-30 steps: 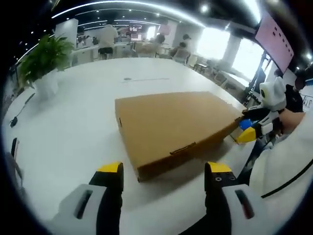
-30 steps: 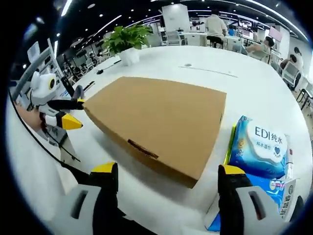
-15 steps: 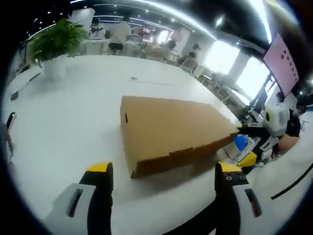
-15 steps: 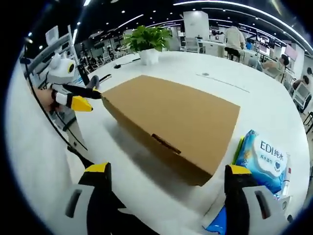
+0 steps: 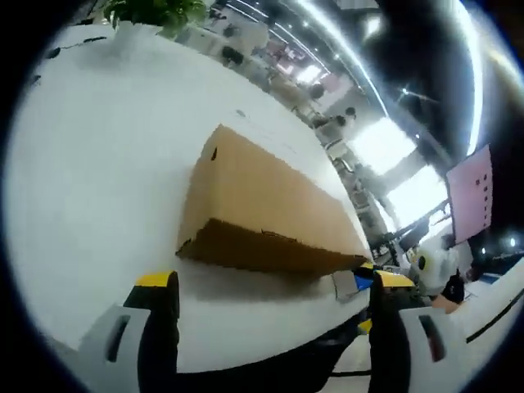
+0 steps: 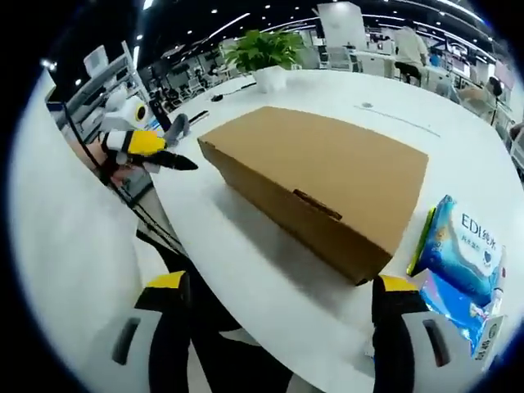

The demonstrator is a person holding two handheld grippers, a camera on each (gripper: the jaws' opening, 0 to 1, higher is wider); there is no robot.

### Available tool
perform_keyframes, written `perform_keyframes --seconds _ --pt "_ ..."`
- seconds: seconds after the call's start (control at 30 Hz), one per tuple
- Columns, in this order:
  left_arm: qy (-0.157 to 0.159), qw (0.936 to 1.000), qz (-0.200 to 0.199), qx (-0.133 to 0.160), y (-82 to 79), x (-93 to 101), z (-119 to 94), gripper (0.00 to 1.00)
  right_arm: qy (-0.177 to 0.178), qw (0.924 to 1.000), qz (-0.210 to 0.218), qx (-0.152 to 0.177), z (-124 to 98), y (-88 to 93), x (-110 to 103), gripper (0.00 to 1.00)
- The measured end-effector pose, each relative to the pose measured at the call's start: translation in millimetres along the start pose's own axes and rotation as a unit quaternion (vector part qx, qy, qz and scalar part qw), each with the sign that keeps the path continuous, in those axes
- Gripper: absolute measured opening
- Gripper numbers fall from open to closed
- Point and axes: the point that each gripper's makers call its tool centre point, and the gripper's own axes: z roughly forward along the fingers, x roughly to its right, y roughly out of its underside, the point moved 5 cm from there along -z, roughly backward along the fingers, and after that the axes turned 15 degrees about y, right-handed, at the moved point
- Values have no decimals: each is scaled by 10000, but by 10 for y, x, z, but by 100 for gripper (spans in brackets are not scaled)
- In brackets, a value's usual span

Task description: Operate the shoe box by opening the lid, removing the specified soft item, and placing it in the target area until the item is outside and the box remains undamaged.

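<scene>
- The brown shoe box (image 6: 321,184) lies shut on the white table (image 6: 483,139).
- The right gripper (image 6: 282,307) is spread wide, well back from the box's front.
- The left gripper (image 5: 274,307) is wide too, near the box's (image 5: 262,221) side.
- Blue wipe packs (image 6: 463,254) lie beside the box.

The left gripper view looks out from low over the near edge of the counter (image 5: 98,164), strongly rolled, facing the shoe box (image 5: 262,221) just ahead of its hand-held gripper (image 5: 266,303). The right gripper view sits higher and further back, looking down at the same box (image 6: 327,180) from its other end. Both share the box, the counter and a potted plant (image 6: 266,53) beyond.
</scene>
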Motion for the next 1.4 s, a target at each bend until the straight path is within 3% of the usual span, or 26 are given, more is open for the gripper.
perform_keyframes --seconds 0.07,0.17,0.2,0.27,0.37,0.43,0.5,0.6,0.63,0.7,0.73,0.77,0.87,0.93,1.0,1.03,1.07,1.1,1.13,1.2,1.33,1.4 --pt "44 9990 -349 278 36 -39 -31 99 88 9987 497 2 -15 -10 32 89" --pt "8 9961 -816 325 95 -91 -52 97 23 9963 840 192 -68 -44 53 77" --pt "9 9955 -894 327 101 -101 -54 94 10 9966 808 166 -80 -27 60 69" --pt "7 9957 -880 301 90 -112 -52 90 62 9956 924 138 -69 8 73 64" --pt "119 9960 -851 232 57 -72 -24 85 -190 9896 1424 127 -80 19 22 61" --pt "174 9958 -867 238 27 -54 -10 81 -533 9716 2290 280 -115 -46 -3 60" --pt "256 9939 -1030 292 8 -51 8 75 -710 9547 2866 365 -132 -92 -3 59" --pt "739 9820 -1719 276 19 50 60 60 -1312 9099 3916 387 -167 -171 -50 60" --pt "752 9820 -1708 290 17 48 66 61 -1562 8780 4520 231 -178 -195 -70 61" --pt "772 9790 -1846 393 7 60 89 63 -1968 8487 4873 588 -214 -253 -62 60" --pt "944 9725 -2087 430 7 107 101 63 -1992 8411 4992 608 -219 -255 -53 61" --pt "974 9697 -2188 478 4 118 102 63 -2062 8377 5011 676 -230 -257 -56 63" --pt "927 9705 -2163 524 4 109 101 65 -1947 8399 5015 711 -234 -207 -52 63" --pt "897 9686 -2234 620 -7 99 92 67 -1978 8362 5065 707 -233 -201 -58 63" --pt "891 9655 -2335 724 -17 81 82 68 -2030 8180 5311 877 -243 -242 -31 64" --pt "876 9642 -2385 760 -19 70 74 69 -2126 7999 5537 912 -247 -254 -5 64" --pt "845 9640 -2394 797 -23 52 69 72 -2128 7952 5599 940 -243 -259 7 67" --pt "758 9648 -2361 874 -32 21 65 77 -2099 7856 5731 1020 -231 -272 35 76" --pt "693 9652 -2347 923 -39 1 61 81 -2208 7814 5743 1040 -237 -282 23 81" --pt "688 9651 -2351 926 -41 -13 54 81 -2365 7720 5814 1004 -247 -286 -2 81" --pt "703 9658 -2338 872 -29 -41 42 75 -2197 7736 5876 893 -205 -191 -19 59" --pt "674 9657 -2347 882 -17 -65 41 73 -2125 7776 5840 953 -181 -184 -25 59"
